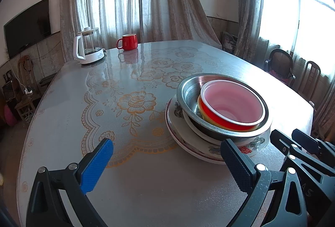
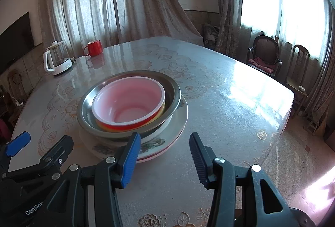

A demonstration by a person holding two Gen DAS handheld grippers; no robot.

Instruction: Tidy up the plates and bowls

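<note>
A stack of dishes stands on the table. At the bottom is a flowered plate [image 1: 188,143] [image 2: 178,124], on it a white bowl [image 1: 199,132], then a steel bowl [image 1: 188,93] [image 2: 88,109], and inside that a red bowl with a pink inside [image 1: 230,103] [image 2: 127,99]. My left gripper [image 1: 167,151] is open and empty, just in front and left of the stack. My right gripper [image 2: 165,145] is open and empty, at the stack's near right side. The right gripper's arms also show in the left wrist view [image 1: 301,147].
A glass kettle on a white base [image 1: 89,48] [image 2: 57,59] and a red mug [image 1: 127,41] [image 2: 94,48] stand at the table's far left. Chairs [image 2: 266,55] stand beyond the right table edge, by the window. A television [image 1: 27,26] hangs on the left wall.
</note>
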